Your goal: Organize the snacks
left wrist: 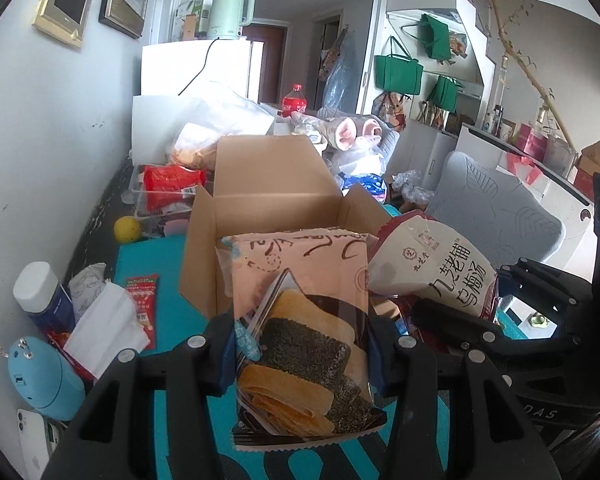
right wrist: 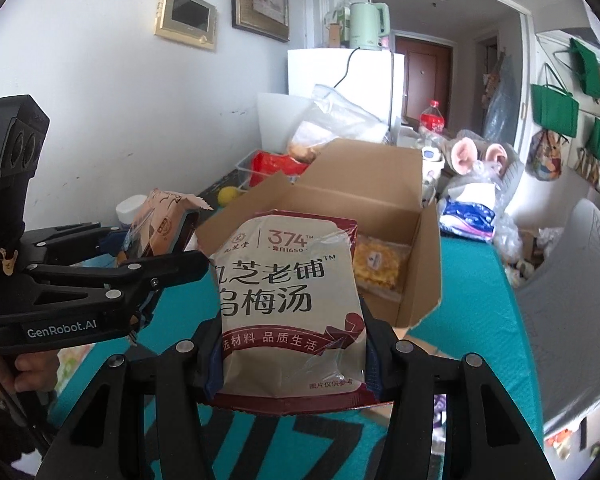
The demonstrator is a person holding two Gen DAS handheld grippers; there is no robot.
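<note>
surface: teal cloth-covered surface (left wrist: 156, 280) | on it: open brown cardboard box (left wrist: 268, 184); red snack sachet (left wrist: 144, 304); yellow ball (left wrist: 127, 229); clear plastic bin (left wrist: 156, 200) by the wall

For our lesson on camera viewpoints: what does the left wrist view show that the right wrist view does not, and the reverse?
Only the left wrist view shows the white tissue pack and the light blue gadget by the wall. Only the right wrist view shows the yellow snack bag inside the cardboard box. Both show the box, the pink biscuit packet and the beige sour-plum-drink packet, each held in a claw.
</note>
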